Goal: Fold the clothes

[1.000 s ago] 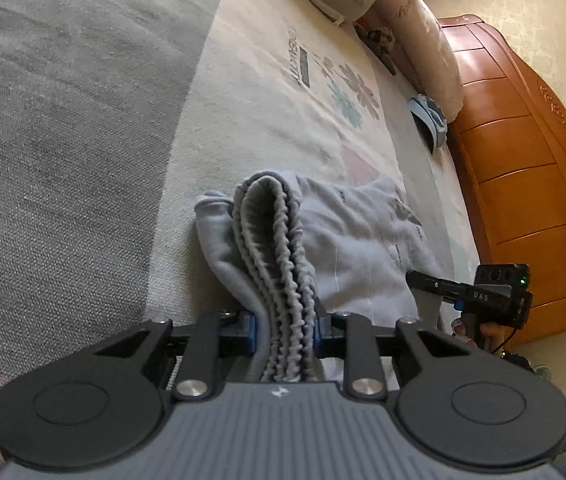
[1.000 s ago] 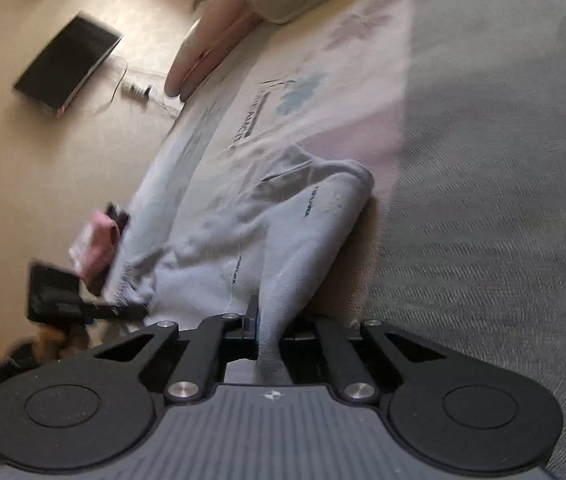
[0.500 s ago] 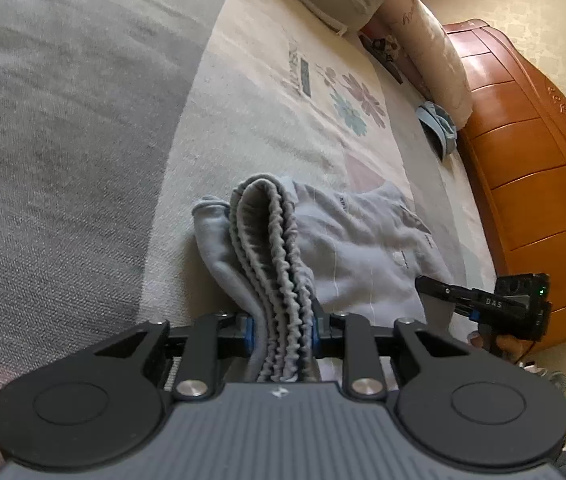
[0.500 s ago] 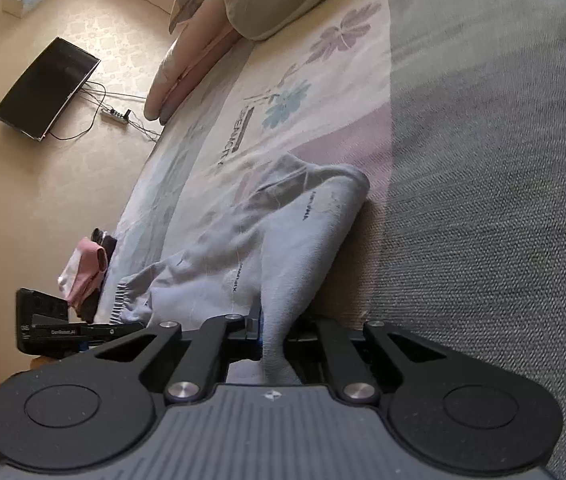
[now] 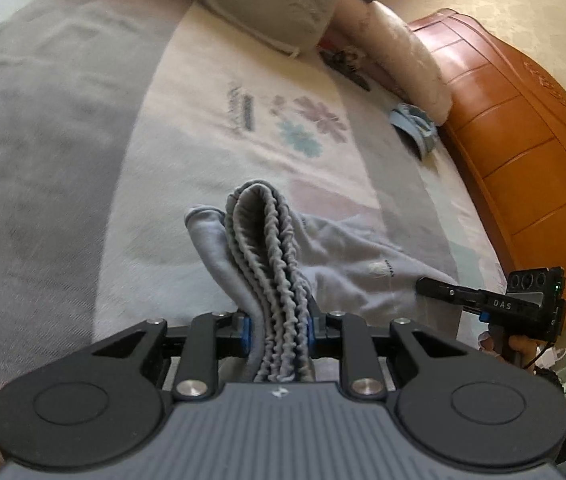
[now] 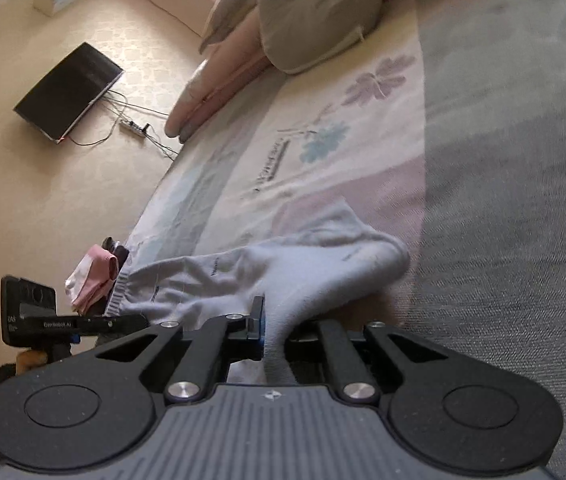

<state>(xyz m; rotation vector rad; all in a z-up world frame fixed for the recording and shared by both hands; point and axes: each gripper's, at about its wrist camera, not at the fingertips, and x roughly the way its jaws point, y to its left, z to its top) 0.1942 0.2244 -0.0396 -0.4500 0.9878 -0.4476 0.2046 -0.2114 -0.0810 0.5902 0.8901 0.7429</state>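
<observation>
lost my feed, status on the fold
Left hand-held gripper shut on grey garment waistband. Right hand-held gripper shut on its other end. Bed ahead unobstructed.

Clearance around the work area

Bedspread point(image 5: 63, 160) lies open left of the grey garment point(image 5: 355, 264); pillows point(image 5: 283, 4) block the far end, wooden headboard point(image 5: 523, 168) bounds the right side.
</observation>
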